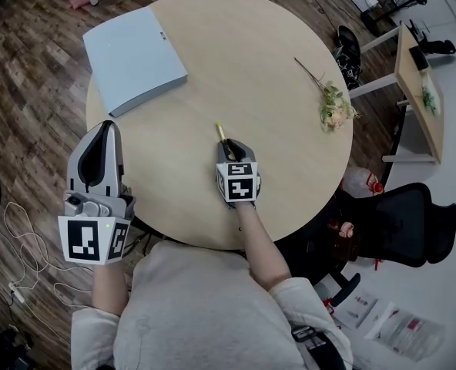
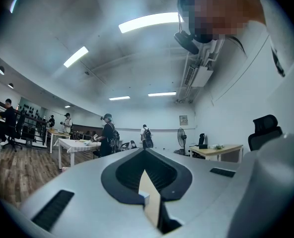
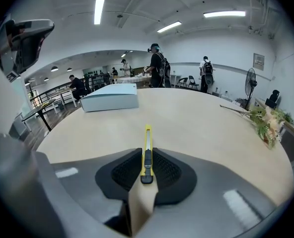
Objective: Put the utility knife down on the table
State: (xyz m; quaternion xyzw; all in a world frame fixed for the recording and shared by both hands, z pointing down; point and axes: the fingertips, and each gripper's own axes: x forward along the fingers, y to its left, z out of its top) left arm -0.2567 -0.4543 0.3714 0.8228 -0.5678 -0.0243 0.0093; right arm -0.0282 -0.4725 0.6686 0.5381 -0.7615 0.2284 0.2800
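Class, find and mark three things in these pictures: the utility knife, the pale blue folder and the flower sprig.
utility knife (image 3: 147,155): right gripper view, on its black slider, between the claw's pads.
pale blue folder (image 1: 135,56): head view, middle of its top face.
flower sprig (image 1: 336,110): head view, on the blossom cluster.

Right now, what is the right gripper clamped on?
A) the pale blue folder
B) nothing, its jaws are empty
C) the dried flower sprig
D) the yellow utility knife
D: the right gripper view shows the right gripper with its jaws closed on the yellow utility knife, while the flower sprig and the blue folder lie apart on the table.
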